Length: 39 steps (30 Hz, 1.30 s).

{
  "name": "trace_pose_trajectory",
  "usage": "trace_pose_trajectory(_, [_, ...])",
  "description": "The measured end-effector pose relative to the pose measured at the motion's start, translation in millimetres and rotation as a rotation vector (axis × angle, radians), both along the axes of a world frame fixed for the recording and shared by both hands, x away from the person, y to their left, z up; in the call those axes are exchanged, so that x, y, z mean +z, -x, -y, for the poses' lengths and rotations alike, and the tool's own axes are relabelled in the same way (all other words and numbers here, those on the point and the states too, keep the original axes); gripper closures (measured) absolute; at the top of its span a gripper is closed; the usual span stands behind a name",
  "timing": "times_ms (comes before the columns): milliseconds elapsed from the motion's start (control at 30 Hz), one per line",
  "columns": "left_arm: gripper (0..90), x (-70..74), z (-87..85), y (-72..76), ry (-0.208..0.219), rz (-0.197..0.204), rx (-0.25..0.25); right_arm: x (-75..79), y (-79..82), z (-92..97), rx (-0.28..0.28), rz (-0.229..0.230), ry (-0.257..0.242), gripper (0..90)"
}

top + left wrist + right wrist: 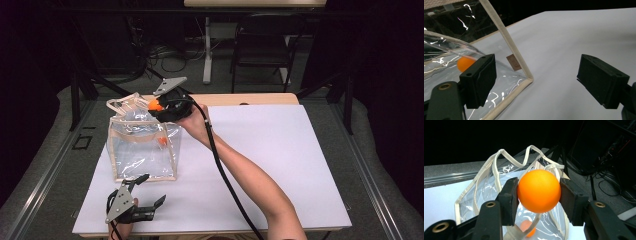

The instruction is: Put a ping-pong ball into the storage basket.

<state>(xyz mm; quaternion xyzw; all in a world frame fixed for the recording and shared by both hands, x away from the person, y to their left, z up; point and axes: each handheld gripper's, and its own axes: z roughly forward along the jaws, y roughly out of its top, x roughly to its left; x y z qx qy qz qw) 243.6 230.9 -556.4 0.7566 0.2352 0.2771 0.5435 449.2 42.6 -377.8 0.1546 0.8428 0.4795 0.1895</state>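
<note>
table [280,165]: white top | on it: clear bag [142,150] (upright)

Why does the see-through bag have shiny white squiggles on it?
Left gripper view: light glares off the clear bag, blurring the orange ball inside. Right gripper view: the held orange ball looks sharp, the background dark. High view: the room is dim, the table bright.

Dark room, light falls mainly on the white counter [280,165], wood edge showing at its far side. Grey carpet floor [60,165] around it. Black folding chair [262,42] far right, white table leg [207,50] beside it, cables [165,57] tangled on the floor far left.
</note>
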Motion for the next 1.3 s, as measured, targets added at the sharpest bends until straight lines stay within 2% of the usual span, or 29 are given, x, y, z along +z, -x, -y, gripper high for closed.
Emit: trace_pose_trajectory(1300, [15.7, 0.5, 0.8, 0.3, 0.001, 0.004, -0.001, -3.0, -0.1, -22.8, 0.001, -0.004, 0.005, 50.8])
